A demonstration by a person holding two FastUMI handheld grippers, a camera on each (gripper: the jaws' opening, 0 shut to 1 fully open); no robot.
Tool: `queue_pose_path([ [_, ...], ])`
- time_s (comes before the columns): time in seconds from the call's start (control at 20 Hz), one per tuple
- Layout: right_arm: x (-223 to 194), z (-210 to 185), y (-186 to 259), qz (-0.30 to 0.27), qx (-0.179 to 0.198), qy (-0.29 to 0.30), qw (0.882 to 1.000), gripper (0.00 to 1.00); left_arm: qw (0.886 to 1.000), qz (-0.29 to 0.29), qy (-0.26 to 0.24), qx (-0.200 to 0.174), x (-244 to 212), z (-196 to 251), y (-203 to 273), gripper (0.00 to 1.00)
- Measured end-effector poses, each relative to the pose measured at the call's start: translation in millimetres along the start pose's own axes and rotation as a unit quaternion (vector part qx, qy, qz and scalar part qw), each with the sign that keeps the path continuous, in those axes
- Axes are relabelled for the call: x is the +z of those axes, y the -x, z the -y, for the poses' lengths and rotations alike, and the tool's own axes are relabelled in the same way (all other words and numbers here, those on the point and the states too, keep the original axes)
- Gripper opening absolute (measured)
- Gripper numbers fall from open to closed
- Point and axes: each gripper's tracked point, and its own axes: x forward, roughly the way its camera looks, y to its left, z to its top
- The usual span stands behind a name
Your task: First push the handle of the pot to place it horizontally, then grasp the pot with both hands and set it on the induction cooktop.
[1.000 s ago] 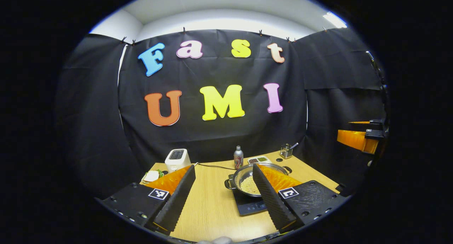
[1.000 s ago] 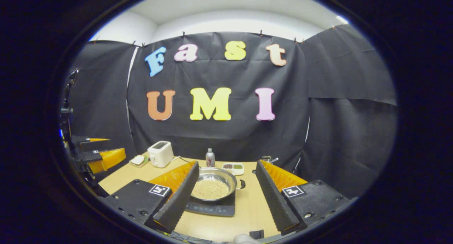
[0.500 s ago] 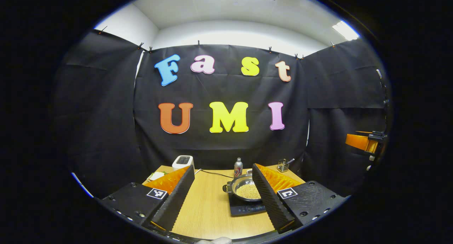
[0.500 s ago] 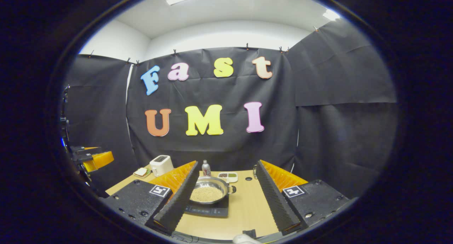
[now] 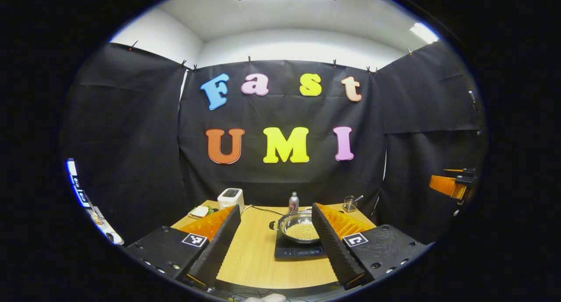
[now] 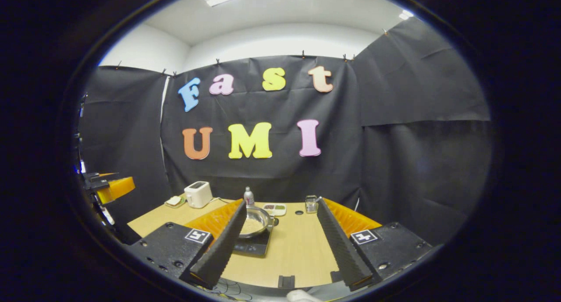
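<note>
A steel pot (image 5: 300,227) holding pale grains sits on the black induction cooktop (image 5: 298,251) on the wooden table, one small side handle (image 5: 273,225) pointing left. My left gripper (image 5: 275,209) is open and empty, held back above the table's near edge, well short of the pot. In the right gripper view the pot (image 6: 255,223) and cooktop (image 6: 251,248) lie partly behind my left finger. My right gripper (image 6: 281,203) is also open and empty, back from the pot. Each gripper appears at the other view's side edge: the right gripper (image 5: 449,184) and the left gripper (image 6: 109,188).
Along the table's back stand a white toaster (image 5: 231,199), a small bottle (image 5: 293,202), a glass with a utensil (image 5: 349,203) and a divided dish (image 6: 274,209). A plate with a sandwich (image 5: 200,211) lies left of the toaster. Black cloth walls close in the table.
Both grippers have drawn back from the pot, which now looks smaller and farther off. The right gripper's view has swung right. The pot stays on the cooktop.
</note>
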Motion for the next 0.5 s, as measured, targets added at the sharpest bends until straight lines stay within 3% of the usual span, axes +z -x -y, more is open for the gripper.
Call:
queue_pose_path([
  [0.3,-11.2,14.8,8.7,0.003,0.013,0.007,1.0,1.0,1.0,-0.018,0.004,0.001,-16.3,33.9,18.3,0.96],
  [0.5,-10.3,16.9,7.2,0.005,0.023,0.006,1.0,1.0,1.0,-0.015,-0.001,0.008,-11.3,33.6,22.1,0.96],
])
